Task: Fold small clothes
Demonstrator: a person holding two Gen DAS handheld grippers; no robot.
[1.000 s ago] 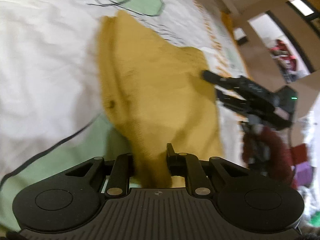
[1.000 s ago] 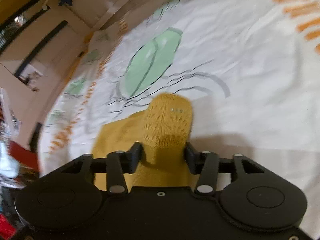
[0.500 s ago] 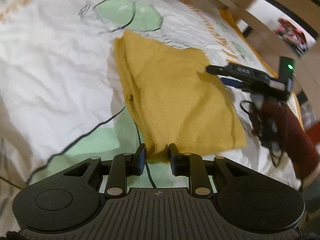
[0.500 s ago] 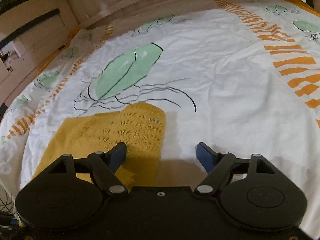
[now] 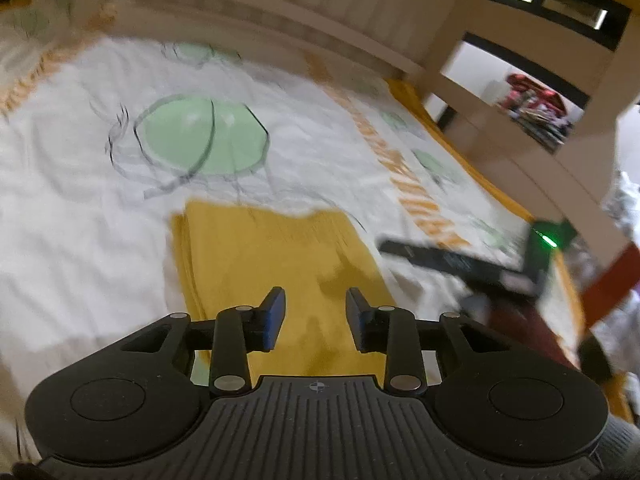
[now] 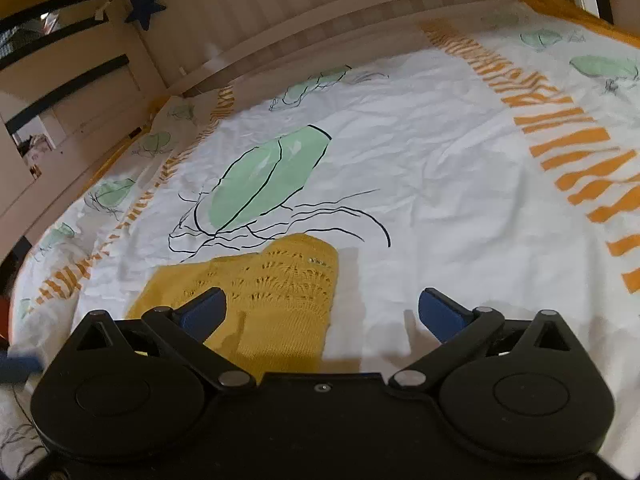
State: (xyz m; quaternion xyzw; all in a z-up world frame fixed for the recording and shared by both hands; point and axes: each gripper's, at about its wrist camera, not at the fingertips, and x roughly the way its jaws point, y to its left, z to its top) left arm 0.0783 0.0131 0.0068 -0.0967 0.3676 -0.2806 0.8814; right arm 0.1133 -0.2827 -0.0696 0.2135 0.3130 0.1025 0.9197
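**A:** Letting go, both of them. A second ago each hand-held gripper had a pinch of the yellow knit top (image 5: 276,256), and now neither does. The left hand-held gripper (image 5: 315,314) has its jaws parting, nothing between the pads, and it's lifted clear, so the cloth sits below it instead of bunched in its fingers. The right hand-held gripper (image 6: 322,312) is opening too, splayed about as wide as it goes, with only its left pad over the corner of the knit and bare sheet under the rest.

**B:** So that fold's done?

**A:** Looks like it to me. The top lies flat on the bed sheet (image 6: 440,184), a neat rectangle with stacked layers showing along its left edge in the left wrist view. I'd guess it either gets one more fold or gets set aside.

**B:** What's the fabric like?

**A:** Soft chunky knit, mustard yellow, with an openwork lace pattern of little holes in rows near the rounded corner the right camera sees. Floppy stuff, it'll hold a crease only loosely. The sheet under it is white cotton, a bit wrinkled, printed with a green beetle (image 6: 268,180) drawn in thin black lines and orange stripes (image 6: 576,152) off to the side. Left view's blurry, so finer detail there is lost.
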